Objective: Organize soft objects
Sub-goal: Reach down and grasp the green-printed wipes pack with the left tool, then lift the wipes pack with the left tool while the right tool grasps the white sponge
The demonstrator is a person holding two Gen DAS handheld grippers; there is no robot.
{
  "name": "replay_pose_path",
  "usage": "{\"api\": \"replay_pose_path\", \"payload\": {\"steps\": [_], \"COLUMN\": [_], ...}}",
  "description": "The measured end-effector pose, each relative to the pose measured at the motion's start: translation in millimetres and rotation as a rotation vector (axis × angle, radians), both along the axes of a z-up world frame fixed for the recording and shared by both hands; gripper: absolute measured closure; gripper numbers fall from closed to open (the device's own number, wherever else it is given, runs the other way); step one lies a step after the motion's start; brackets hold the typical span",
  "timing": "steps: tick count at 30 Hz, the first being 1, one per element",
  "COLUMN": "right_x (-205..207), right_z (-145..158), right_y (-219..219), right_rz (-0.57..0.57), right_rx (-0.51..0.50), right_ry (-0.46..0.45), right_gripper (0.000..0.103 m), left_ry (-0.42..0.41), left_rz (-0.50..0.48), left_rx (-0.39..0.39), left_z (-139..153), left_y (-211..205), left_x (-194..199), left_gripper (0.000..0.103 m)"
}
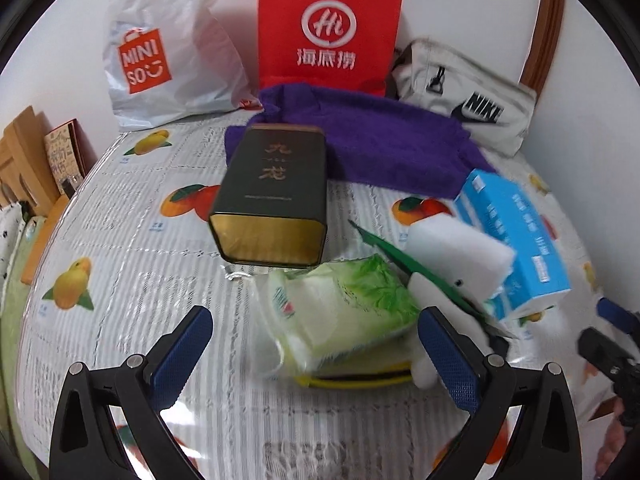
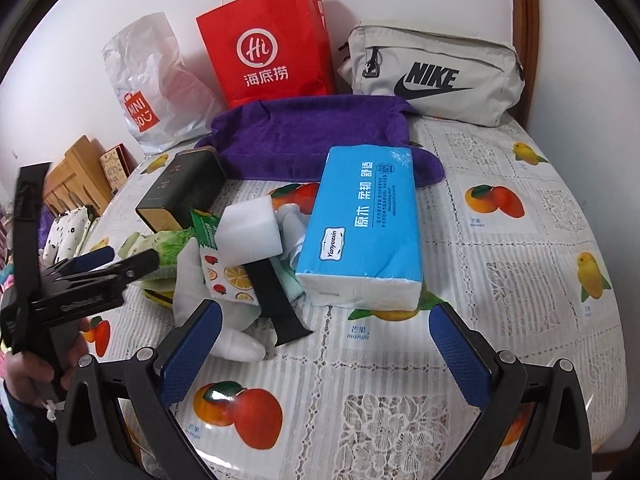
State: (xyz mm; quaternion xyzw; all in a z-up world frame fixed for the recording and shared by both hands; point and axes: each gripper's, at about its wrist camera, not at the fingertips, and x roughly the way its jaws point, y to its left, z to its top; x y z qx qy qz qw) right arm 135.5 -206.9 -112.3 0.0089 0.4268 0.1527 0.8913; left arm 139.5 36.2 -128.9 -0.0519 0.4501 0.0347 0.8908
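Observation:
A pile lies mid-table: a green wet-wipes pack (image 1: 340, 300), a white sponge block (image 1: 460, 258), a blue tissue pack (image 1: 516, 240), a white plush toy (image 2: 192, 280) and a black strap (image 2: 276, 300). A purple towel (image 1: 380, 140) lies behind it. My left gripper (image 1: 316, 356) is open, its fingers either side of the wipes pack, close in front of it. My right gripper (image 2: 326, 356) is open and empty, just in front of the tissue pack (image 2: 364, 224). The left gripper also shows in the right wrist view (image 2: 120, 262).
A dark tea tin (image 1: 272, 196) lies on its side by the towel. A Miniso plastic bag (image 1: 168, 52), a red paper bag (image 1: 328, 28) and a grey Nike pouch (image 2: 436, 76) stand along the wall. The fruit-print tablecloth (image 2: 500, 280) covers the table; its edge drops off at left.

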Motion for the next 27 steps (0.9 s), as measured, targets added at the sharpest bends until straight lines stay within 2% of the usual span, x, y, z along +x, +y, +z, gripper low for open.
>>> {"api": "replay_pose_path", "payload": {"steps": [10,14,15,16,17,23,27], "right_x": [17,21,21,22,22,19,17], "right_z": [-10,-15,-15,-16,-15,-11,-8], "right_y": [-1,1,2,2,3,9,14], "right_rz": [0.009,0.024,0.026,0.027,0.030,0.052,0.064], "right_rx": [0.015,0.018,0.019,0.021,0.024,0.043,0.047], "right_ry": [0.032,0.045,0.047,0.049,0.049,0.037,0.032], "right_gripper": [0.000,0.000,0.000,0.001,0.001,0.001,0.001], "left_ry": [0.076,0.062,0.049,0.030,0.027,-0.001,-0.019], "left_rz": [-0.036,-0.024,-0.034,-0.045,-0.041,-0.014,0.011], "left_rx": [0.095,0.072,0.071,0.065,0.059,-0.009,-0.004], "left_z": [-21,-21,-19,-16,-15,-5,1], "left_y": [-21,-14,-13,-10,-6,22,35], "left_x": [20,21,19,16,15,-2,-11], "left_gripper": [0.000,0.002,0.005,0.020,0.022,0.022,0.022]}}
